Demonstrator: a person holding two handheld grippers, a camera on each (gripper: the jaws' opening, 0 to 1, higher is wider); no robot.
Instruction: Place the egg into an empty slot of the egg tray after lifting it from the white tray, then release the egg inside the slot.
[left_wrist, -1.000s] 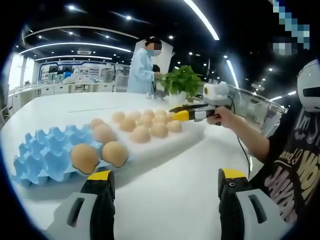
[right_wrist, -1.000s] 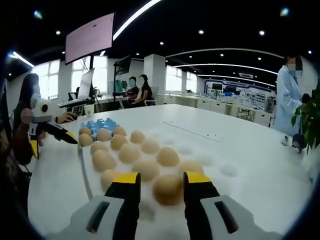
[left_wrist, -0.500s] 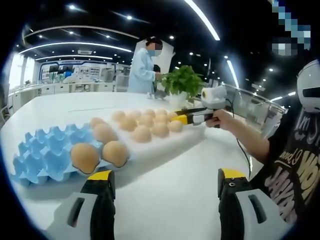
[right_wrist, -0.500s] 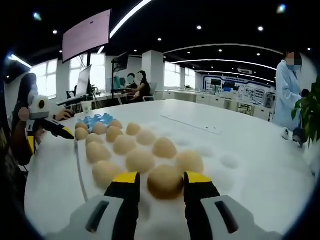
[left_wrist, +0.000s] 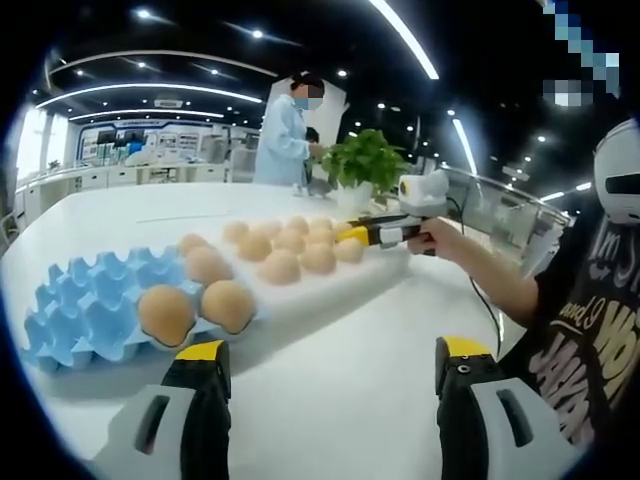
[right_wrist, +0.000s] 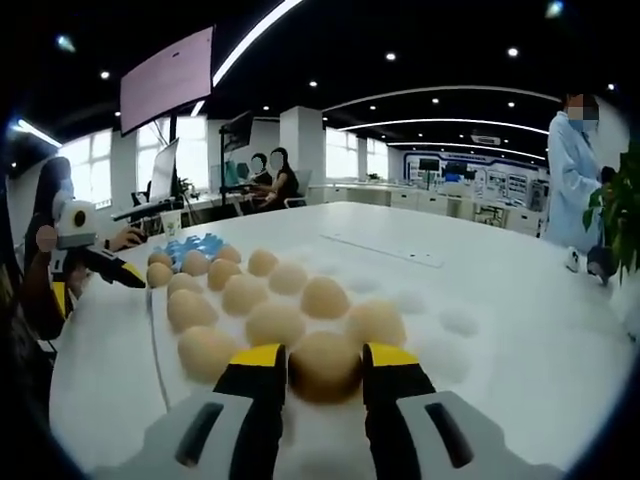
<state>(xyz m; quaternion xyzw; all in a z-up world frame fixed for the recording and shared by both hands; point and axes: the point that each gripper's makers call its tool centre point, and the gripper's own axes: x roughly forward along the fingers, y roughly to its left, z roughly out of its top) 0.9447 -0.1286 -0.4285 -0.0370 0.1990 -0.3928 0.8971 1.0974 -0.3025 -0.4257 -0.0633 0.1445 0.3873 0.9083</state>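
One egg sits clamped in the right tool on the white tray, blue egg tray at ten o'clock unreached, left tool wide open, empty.

Open desk lies before the left claw. At its ten o'clock, two eggs block the blue egg tray's near slots; farther cups stay free. Packed eggs crowd the right claw.

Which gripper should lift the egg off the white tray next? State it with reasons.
Right. The right gripper already has its jaws around an egg on the white tray. The left gripper hangs open over the bare table, short of the blue egg tray.
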